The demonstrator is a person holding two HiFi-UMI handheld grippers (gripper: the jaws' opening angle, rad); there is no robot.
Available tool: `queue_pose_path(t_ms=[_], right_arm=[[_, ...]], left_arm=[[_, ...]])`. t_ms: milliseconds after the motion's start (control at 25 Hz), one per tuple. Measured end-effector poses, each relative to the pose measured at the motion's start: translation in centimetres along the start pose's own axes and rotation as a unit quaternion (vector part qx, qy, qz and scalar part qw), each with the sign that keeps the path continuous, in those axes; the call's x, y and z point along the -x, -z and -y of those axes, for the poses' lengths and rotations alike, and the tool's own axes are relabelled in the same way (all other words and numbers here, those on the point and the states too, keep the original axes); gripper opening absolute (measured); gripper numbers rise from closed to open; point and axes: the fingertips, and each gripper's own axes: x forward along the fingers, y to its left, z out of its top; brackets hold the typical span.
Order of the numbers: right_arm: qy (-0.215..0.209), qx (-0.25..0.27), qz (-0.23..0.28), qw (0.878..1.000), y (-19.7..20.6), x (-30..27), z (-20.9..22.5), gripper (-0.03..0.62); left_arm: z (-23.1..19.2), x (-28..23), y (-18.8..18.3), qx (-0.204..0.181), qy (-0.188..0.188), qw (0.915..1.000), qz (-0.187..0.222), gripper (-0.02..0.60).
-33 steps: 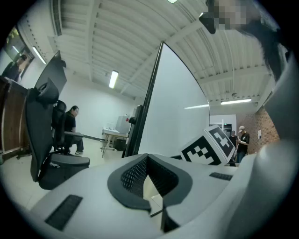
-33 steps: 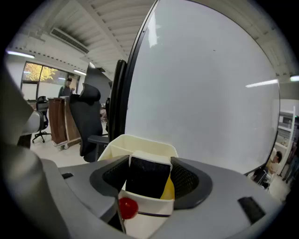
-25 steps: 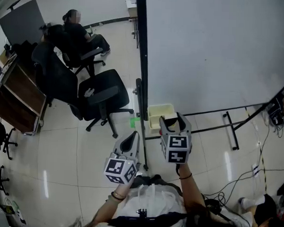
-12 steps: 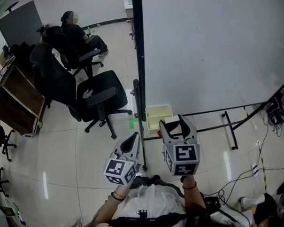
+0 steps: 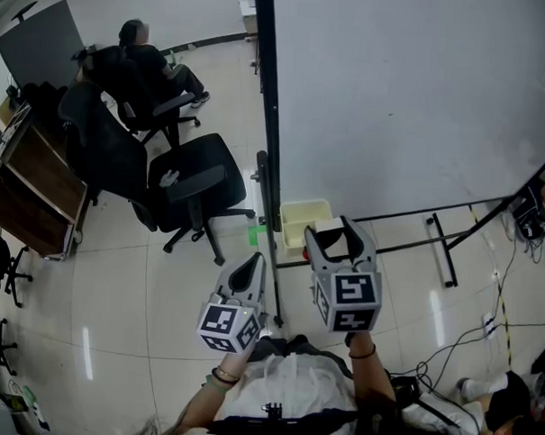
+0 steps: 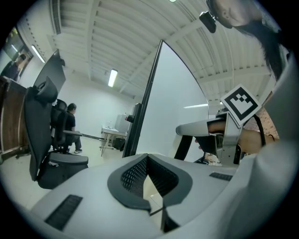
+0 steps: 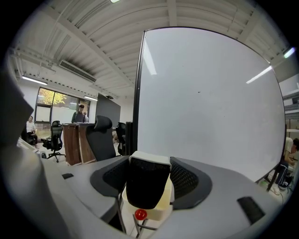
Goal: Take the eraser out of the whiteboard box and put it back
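A person holds two grippers in front of a large whiteboard (image 7: 210, 102) on a stand. The right gripper (image 7: 149, 161) pinches the eraser (image 7: 147, 184), a block with dark felt and a white back, between its mesh pads, with the felt face turned toward the gripper's camera. Just past and below the jaw tips sits the pale yellow whiteboard box (image 7: 164, 207), with a small red knob (image 7: 140, 214) at its near edge. From the head view the eraser overlaps the box's (image 5: 297, 213) right rim, so it is unclear whether it is fully clear of the box. The left gripper (image 6: 147, 156) hangs to the left of the right one and nearer the person, its jaws pressed together on nothing. The main risk seems to be the eraser's lower edge catching the box rim as it goes down, which could twist it out of the pinch and drop it to the floor. Letting go too high could make it bounce out. With the left gripper idle, nothing steadies the box against a knock.
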Motion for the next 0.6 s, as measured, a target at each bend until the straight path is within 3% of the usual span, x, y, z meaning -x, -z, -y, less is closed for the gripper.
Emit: queue_pose_path(t_ms=[200,320,600], right_arm=[[0.026,0.016,0.065,0.997,-4.0,-3.9,1.4,0.290],[0.031,0.023,0.035,0.999,-2.6,-7.1,1.2,0.290],[0.023,0.025,-0.072,0.997,5.6,-10.6,0.5,0.308]], left_arm=[[0.5,-0.2,0.2,0.002,0.005,1.0000,0.000,-0.015],[0.5,-0.2,0.2,0.002,0.005,1.0000,-0.001,-0.015],[-1.0,0.7,0.0,0.008,-0.018,0.9998,0.004,-0.015]])
